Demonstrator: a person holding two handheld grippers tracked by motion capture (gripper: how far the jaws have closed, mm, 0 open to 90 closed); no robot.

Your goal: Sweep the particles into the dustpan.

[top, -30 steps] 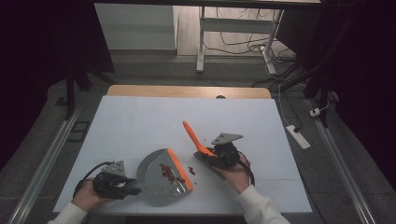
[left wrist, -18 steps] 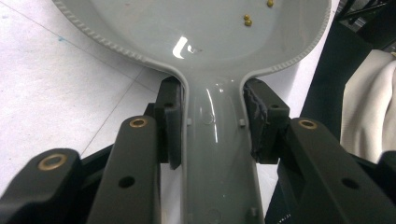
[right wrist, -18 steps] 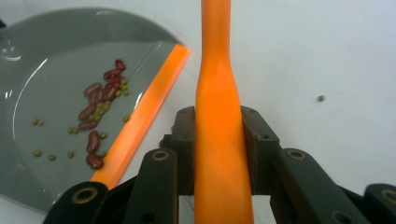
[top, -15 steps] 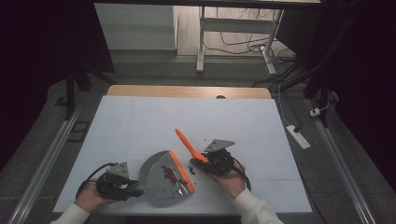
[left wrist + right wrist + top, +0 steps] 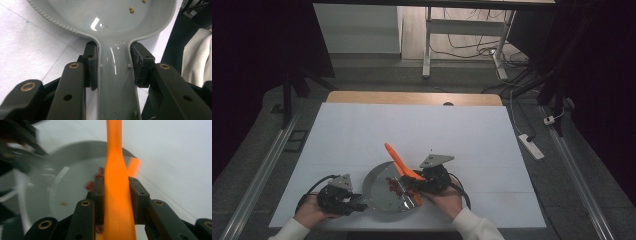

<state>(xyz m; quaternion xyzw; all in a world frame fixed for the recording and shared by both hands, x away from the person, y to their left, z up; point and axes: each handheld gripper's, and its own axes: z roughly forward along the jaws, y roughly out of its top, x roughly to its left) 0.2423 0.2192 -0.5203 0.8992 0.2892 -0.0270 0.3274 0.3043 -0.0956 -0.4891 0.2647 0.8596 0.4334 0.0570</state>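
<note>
Dustpan (image 5: pixel 384 192): grey, flat on the white table (image 5: pixel 462 130), near its front edge.
Left gripper (image 5: pixel 113 63): squeezes the dustpan's handle.
Brush (image 5: pixel 402 170): orange, slants over the dustpan.
Right gripper (image 5: pixel 117 197): clamped around the brush.
Red bits (image 5: pixel 394 186): inside the dustpan.

white table (image 5: pixel 362 130), grey floor (image 5: pixel 377 70), dark surroundings
</note>
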